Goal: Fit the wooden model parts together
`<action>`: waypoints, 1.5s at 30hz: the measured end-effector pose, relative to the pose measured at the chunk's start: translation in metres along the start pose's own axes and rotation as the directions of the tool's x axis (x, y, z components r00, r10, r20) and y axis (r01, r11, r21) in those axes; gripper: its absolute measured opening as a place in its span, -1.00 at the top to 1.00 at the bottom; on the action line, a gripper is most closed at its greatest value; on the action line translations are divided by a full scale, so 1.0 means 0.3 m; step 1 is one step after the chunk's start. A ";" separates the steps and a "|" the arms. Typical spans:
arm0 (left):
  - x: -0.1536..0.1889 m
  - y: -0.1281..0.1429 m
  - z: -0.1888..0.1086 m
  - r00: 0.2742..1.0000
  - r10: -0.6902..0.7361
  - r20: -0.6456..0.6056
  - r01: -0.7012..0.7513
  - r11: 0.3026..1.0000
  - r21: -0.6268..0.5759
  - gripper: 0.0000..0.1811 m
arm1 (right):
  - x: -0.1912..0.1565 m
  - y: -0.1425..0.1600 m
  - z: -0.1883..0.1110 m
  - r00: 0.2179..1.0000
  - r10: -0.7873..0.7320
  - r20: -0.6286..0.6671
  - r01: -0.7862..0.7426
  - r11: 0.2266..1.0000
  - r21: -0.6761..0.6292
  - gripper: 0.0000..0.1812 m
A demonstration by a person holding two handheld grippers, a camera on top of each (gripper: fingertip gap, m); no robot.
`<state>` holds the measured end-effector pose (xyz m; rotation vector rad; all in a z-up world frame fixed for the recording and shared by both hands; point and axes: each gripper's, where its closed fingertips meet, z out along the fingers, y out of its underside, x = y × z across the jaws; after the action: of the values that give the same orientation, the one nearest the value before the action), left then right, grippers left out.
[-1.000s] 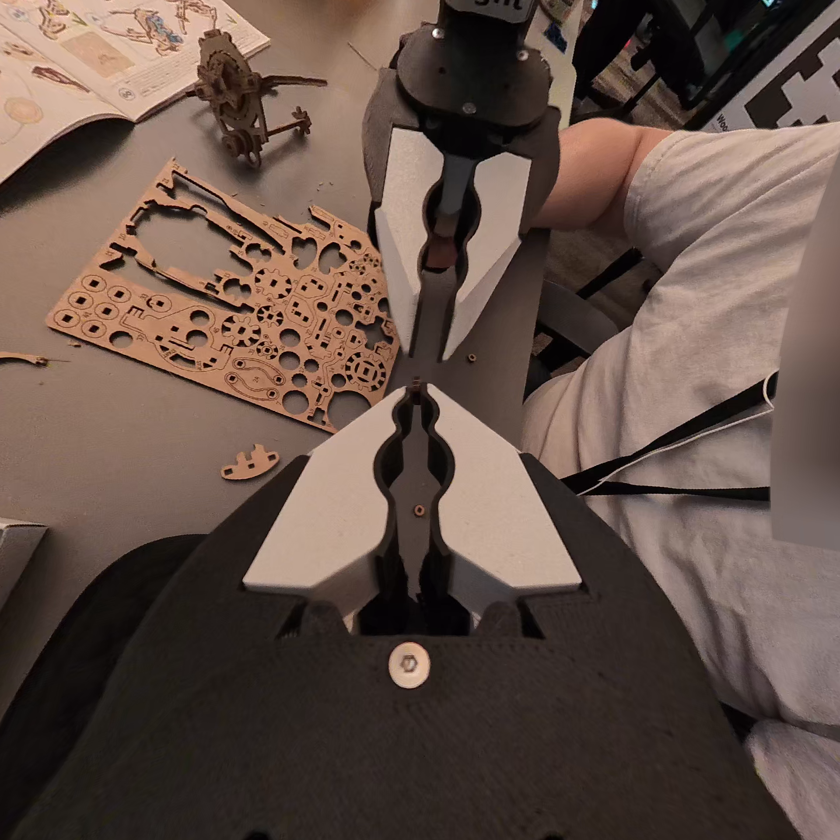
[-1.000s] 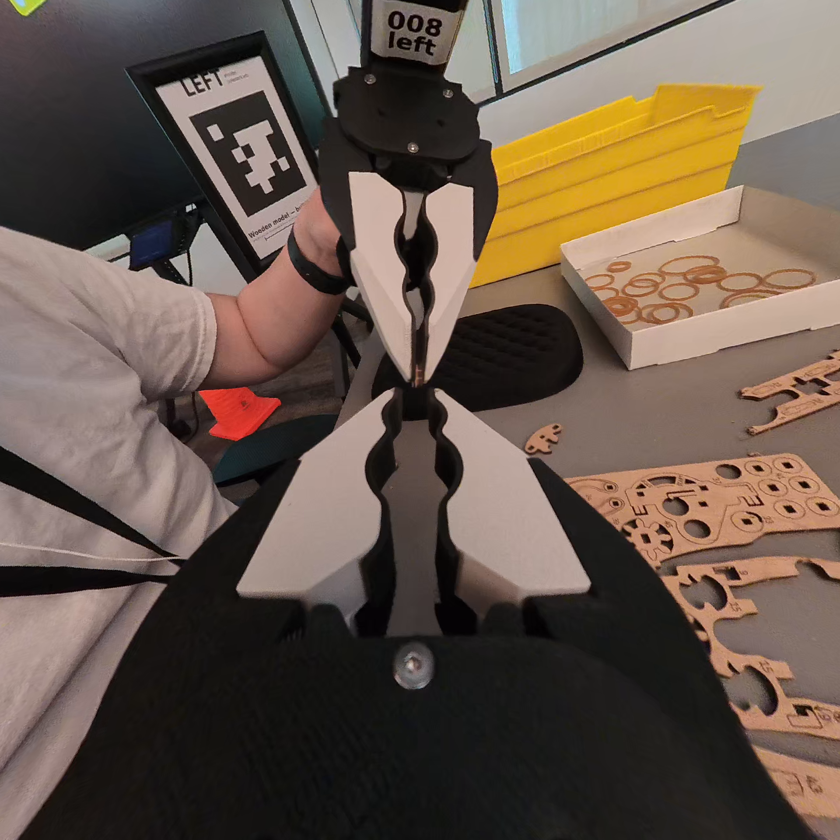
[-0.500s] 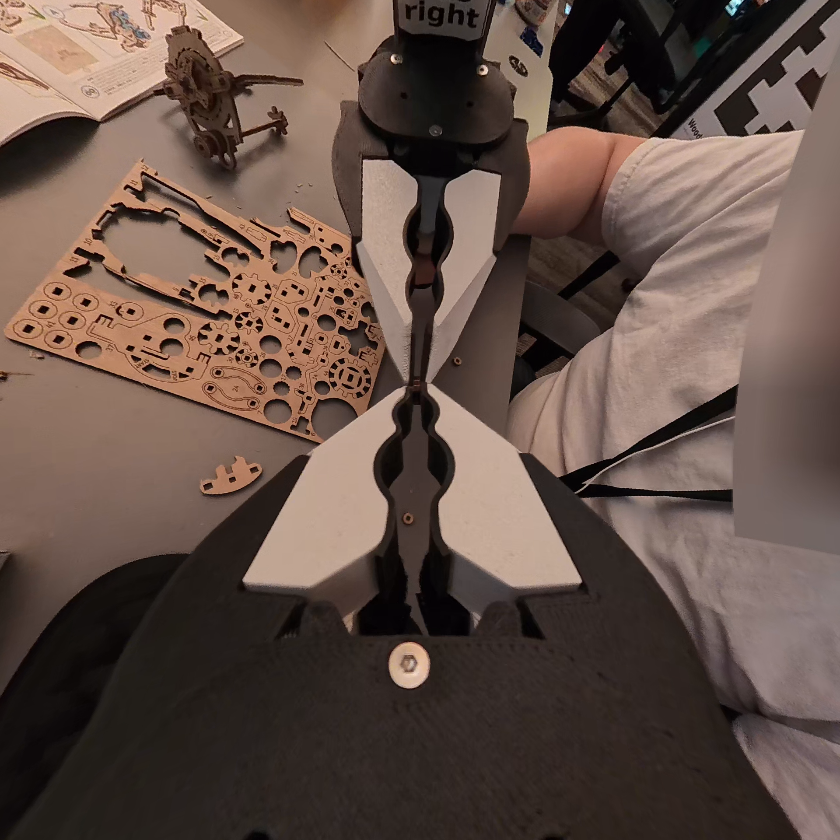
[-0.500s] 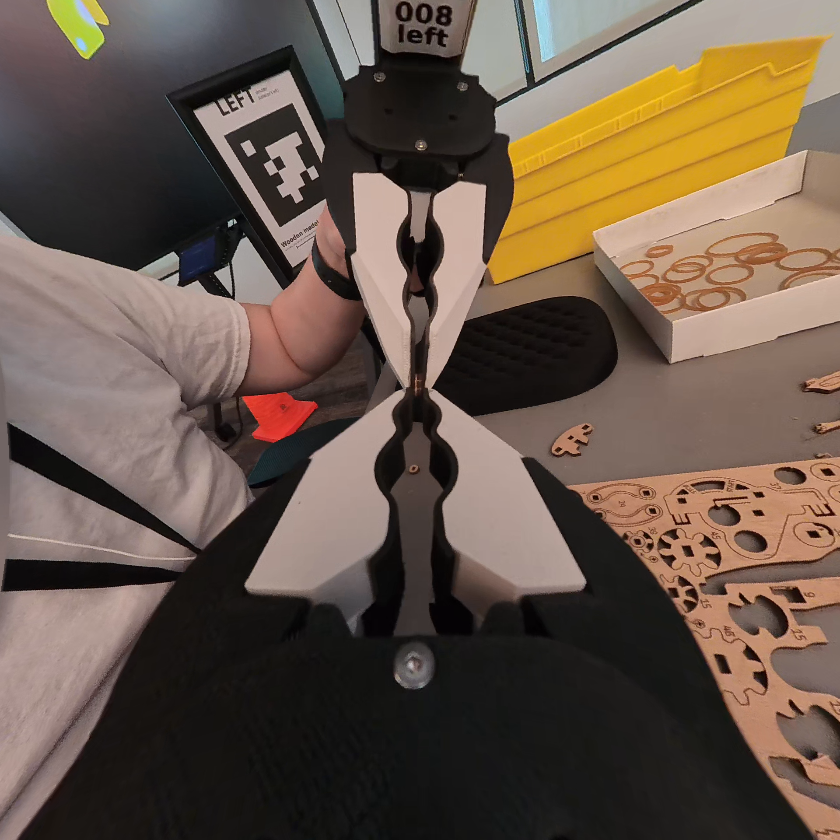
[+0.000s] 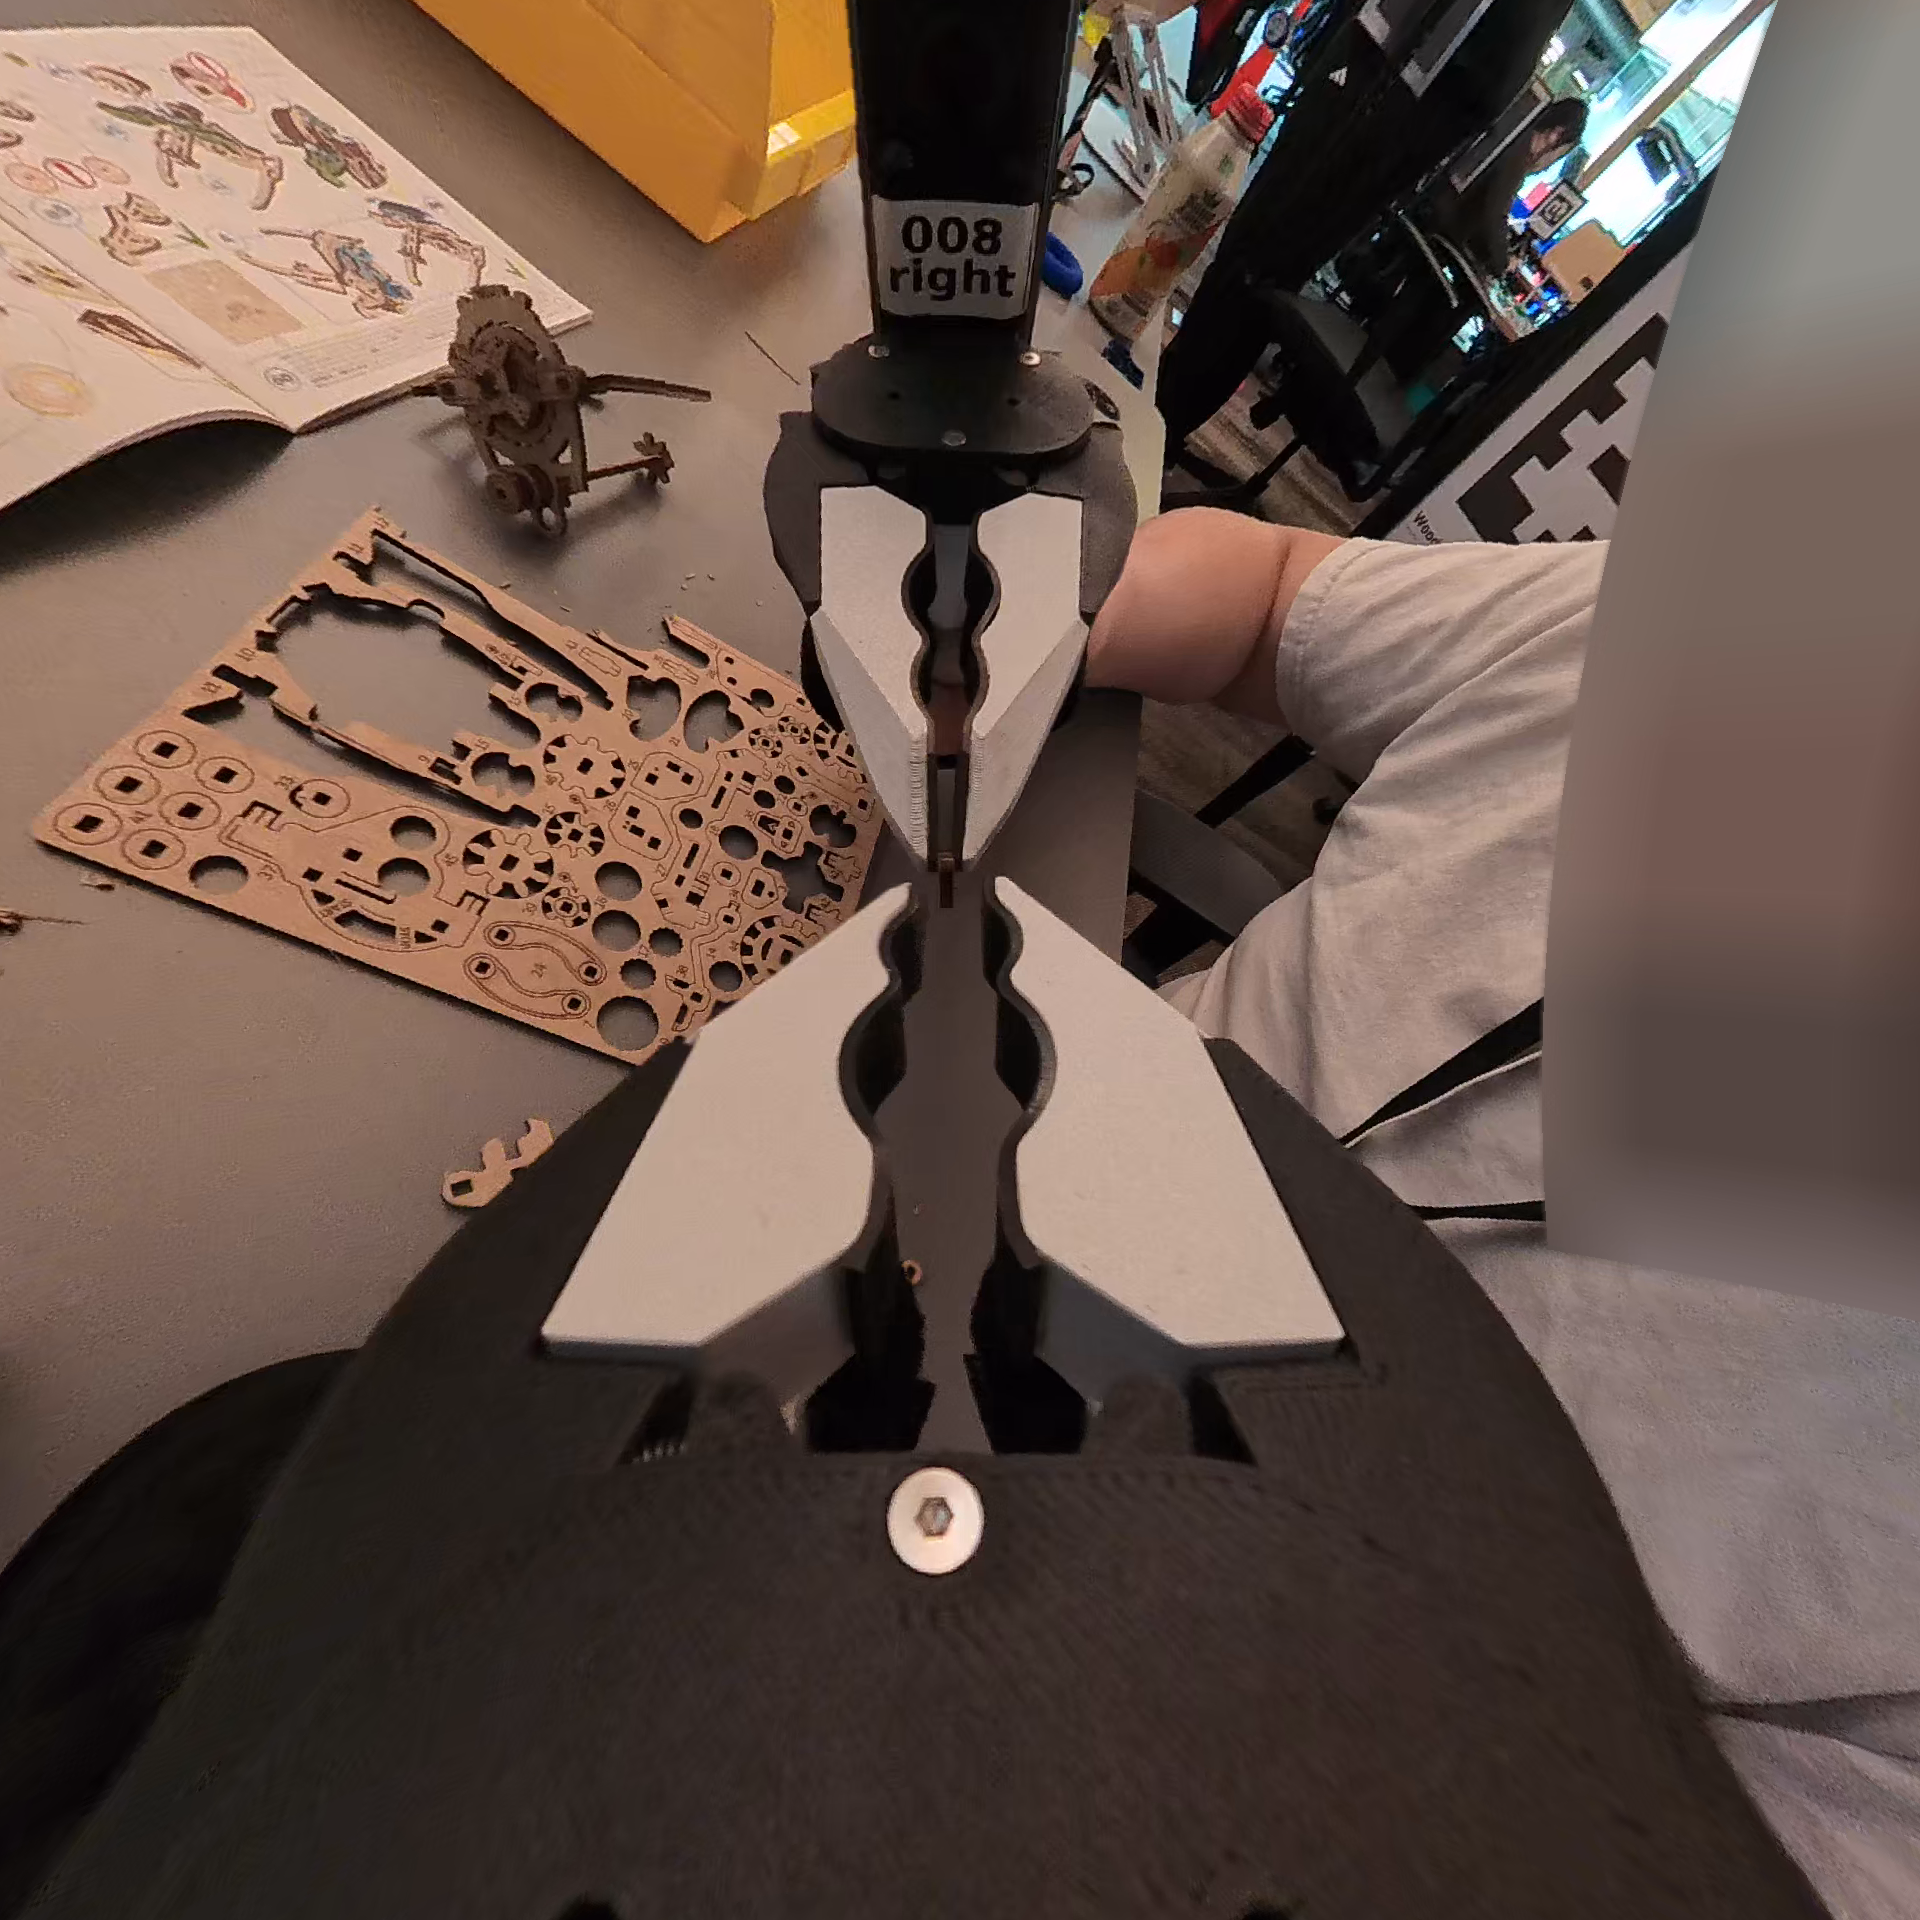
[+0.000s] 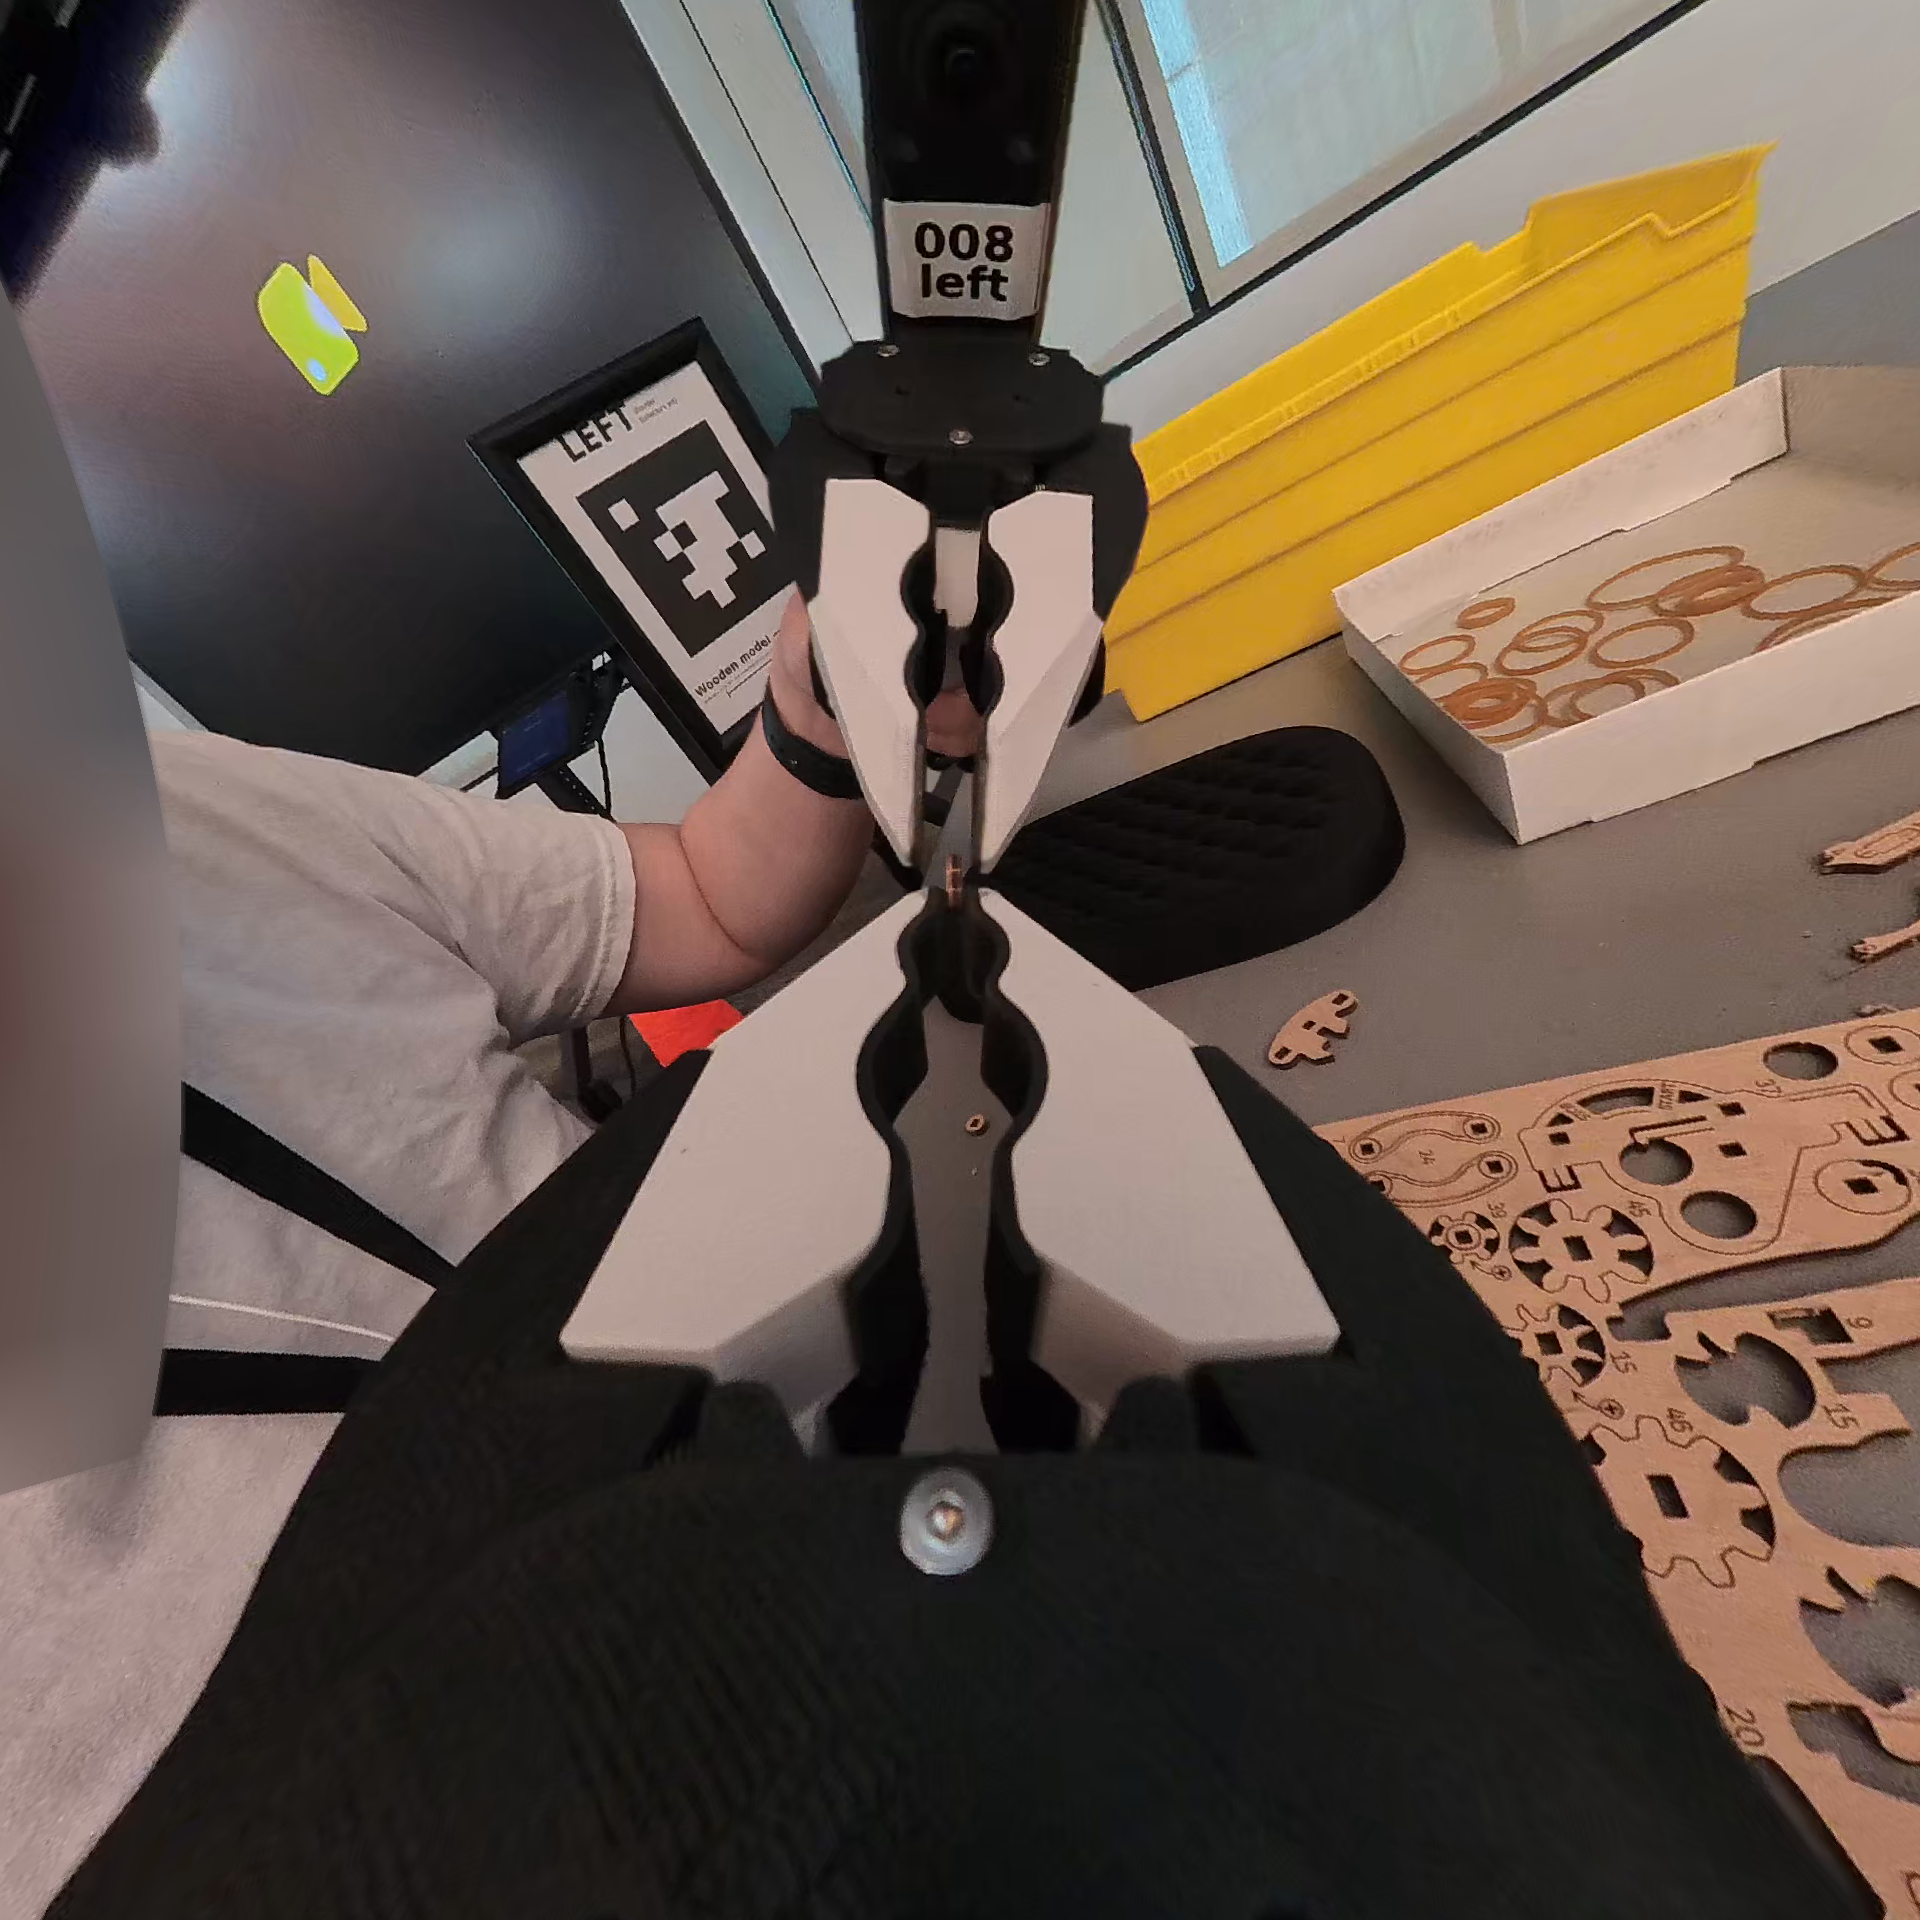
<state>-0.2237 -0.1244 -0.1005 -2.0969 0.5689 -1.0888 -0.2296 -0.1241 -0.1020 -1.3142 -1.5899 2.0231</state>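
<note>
My two grippers meet tip to tip above the grey table edge. My right gripper (image 6: 953,914) is shut on a small thin wooden part (image 6: 954,883), which sticks out of its tips; the part also shows in the left wrist view (image 5: 945,873). My left gripper (image 5: 951,899) is open by a narrow gap, with its tips on either side of the part's end. From the right wrist view, the left gripper (image 6: 948,857) points straight at me. A tiny wooden ring (image 5: 912,1270) lies on the table below.
A punched wooden parts sheet (image 5: 468,821), a dark half-built model (image 5: 520,416) and an instruction booklet (image 5: 208,229) lie to the left. A loose wooden piece (image 6: 1314,1029), a black pad (image 6: 1195,842), a white tray (image 6: 1538,800) of rings and a yellow bin (image 6: 1434,416) are also there. A person's arm (image 6: 727,883) is close. The tips of both grippers are at nearly the same place. From either gripper's tips it is about 12 cm to the loose wooden piece (image 6: 1314,1029).
My left gripper was shut tip to tip against the right one; now its fingers have parted. The small part stays in the right gripper. Both views have tilted upward.
</note>
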 end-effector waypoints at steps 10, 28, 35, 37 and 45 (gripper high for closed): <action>-0.008 -0.008 0.021 1.000 -0.003 -0.010 0.003 1.000 0.010 0.98 | 0.004 0.002 -0.006 1.000 -0.011 -0.014 0.011 1.000 -0.003 1.00; -0.127 0.016 -0.072 0.968 -0.016 0.251 0.054 0.988 -0.145 0.99 | -0.005 0.086 -0.145 0.963 -0.213 -0.166 0.189 0.970 -0.152 0.84; -0.178 0.015 -0.110 0.940 -0.052 0.337 0.124 0.973 -0.197 0.98 | -0.129 0.169 -0.180 0.904 -0.421 -0.069 0.413 0.905 -0.102 0.84; -0.193 0.024 -0.108 0.932 -0.061 0.358 0.142 0.968 -0.205 0.98 | -0.165 0.152 -0.172 0.899 -0.436 -0.048 0.434 0.899 -0.052 0.81; -0.237 0.076 -0.094 0.904 -0.090 0.418 0.206 0.948 -0.242 0.98 | -0.213 0.117 -0.186 0.916 -0.402 -0.006 0.401 0.913 0.076 0.73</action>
<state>-0.2876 -0.1042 -0.1436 -2.5613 0.3790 -0.6455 -0.1400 -0.1438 -0.1013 -0.8612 -1.6111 1.8135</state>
